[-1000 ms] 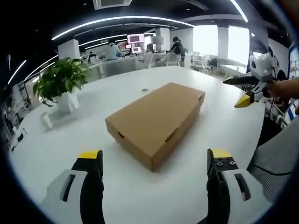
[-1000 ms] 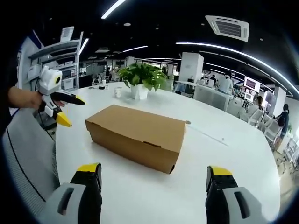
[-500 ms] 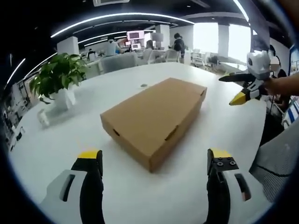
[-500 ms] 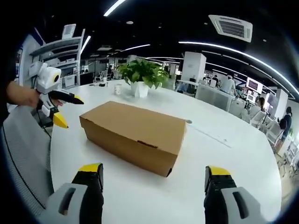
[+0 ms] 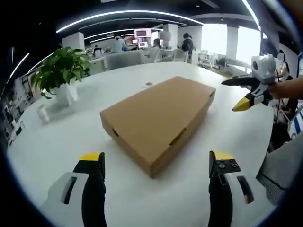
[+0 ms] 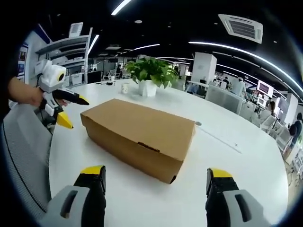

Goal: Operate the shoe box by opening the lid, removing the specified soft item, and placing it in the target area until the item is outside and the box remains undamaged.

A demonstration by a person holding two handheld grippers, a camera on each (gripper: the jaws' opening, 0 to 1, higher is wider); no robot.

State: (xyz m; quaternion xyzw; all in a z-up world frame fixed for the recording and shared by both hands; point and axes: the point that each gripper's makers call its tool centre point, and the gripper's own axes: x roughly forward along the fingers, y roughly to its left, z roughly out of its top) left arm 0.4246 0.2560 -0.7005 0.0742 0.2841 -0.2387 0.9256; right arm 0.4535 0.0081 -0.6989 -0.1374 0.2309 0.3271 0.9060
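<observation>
While the box [image 5: 158,120] sits shut in the middle of the white table [image 5: 57,142], both grippers hover short of it, the left gripper [image 5: 156,163] with jaws spread wide and empty, the right gripper [image 6: 155,178] likewise agape; it looks like thin cardboard (light, easily creased), so the lid's front edge by the slot [image 6: 148,147] seems the place to lift, gently. The soft item inside is hidden.
</observation>
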